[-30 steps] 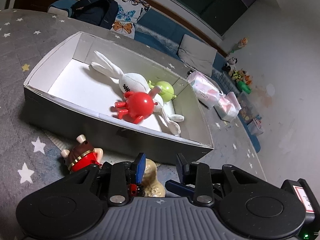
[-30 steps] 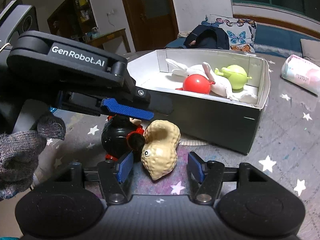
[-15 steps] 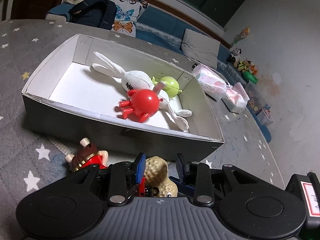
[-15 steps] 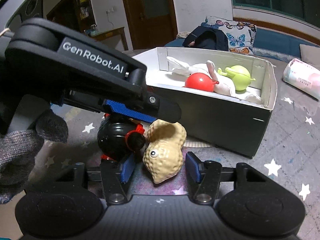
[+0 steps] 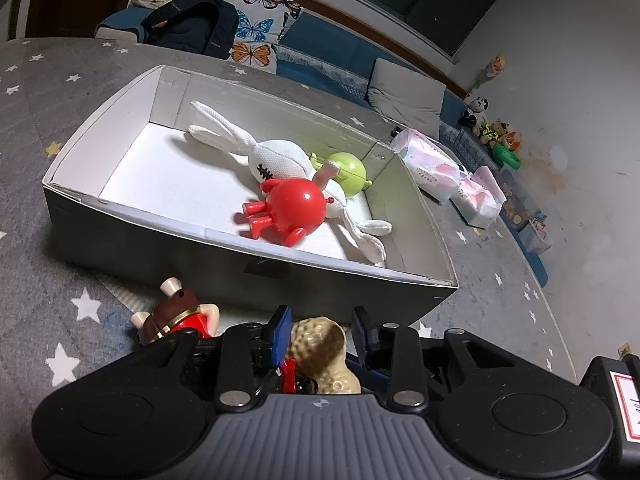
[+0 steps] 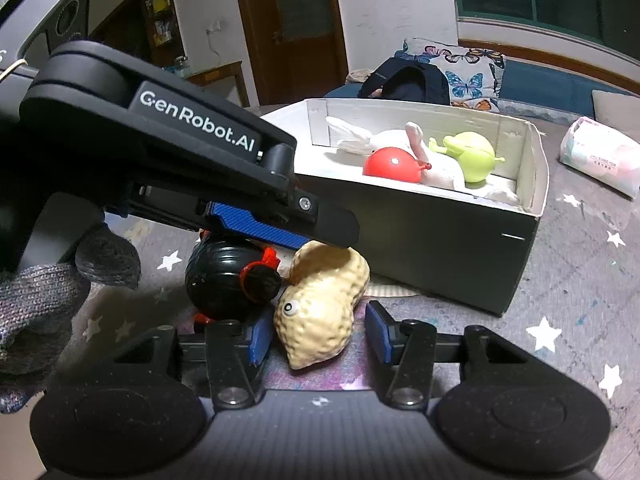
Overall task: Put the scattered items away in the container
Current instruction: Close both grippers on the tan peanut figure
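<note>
right wrist view: left gripper [image 6: 320,236] reads "genrobot.ai".

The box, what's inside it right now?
Inside the box lie a white rabbit, a red round toy on it, and a green round toy behind. Whatever is beneath the rabbit is hidden.
</note>
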`<state>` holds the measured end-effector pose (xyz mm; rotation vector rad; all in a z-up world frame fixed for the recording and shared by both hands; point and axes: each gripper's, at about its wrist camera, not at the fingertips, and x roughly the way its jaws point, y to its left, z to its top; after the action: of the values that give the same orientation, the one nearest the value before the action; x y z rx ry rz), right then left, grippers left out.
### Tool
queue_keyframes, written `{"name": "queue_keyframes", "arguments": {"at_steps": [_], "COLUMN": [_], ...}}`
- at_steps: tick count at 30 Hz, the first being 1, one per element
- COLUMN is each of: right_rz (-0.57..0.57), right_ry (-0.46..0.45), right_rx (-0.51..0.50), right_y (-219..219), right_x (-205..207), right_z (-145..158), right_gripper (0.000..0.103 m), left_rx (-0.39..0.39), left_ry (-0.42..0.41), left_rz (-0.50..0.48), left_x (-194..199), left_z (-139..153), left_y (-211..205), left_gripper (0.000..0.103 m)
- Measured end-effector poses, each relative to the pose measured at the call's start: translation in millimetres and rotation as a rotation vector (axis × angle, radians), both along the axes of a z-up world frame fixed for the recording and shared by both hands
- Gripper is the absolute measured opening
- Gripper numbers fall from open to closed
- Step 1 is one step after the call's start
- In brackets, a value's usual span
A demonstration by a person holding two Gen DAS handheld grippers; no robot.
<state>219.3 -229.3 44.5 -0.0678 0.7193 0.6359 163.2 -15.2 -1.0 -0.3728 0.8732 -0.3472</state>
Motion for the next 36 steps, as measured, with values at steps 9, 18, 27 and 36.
{"name": "queue_keyframes", "arguments": {"at_steps": [9, 18, 27, 36], "right_rz": [-0.015, -0.031, -0.04, -0.041], "right_ry": [0.0, -0.016, -0.011, 0.027], "right_rx": [0.015, 0.022, 0.012, 0.034], "right_y": [-3, -12, -16, -23], "right_x": [0, -4, -6, 2], "right_z": [0, 6, 5, 5], "right_gripper": [0.042, 0.042, 0.042, 0.043], "left_rx": [-0.009, -0.044, -0.058, -0.013], "left_ry": [0.01, 0.02, 0.035, 0.026], "left_rz": [0.0, -0.003, -0.015, -0.032], "left_x": [1, -2, -3, -2], "left_z": [0, 0, -1, 0], "left_y": [-2, -3, -6, -15], "left_gripper": [0.035, 0.035, 0.035, 0.035]}}
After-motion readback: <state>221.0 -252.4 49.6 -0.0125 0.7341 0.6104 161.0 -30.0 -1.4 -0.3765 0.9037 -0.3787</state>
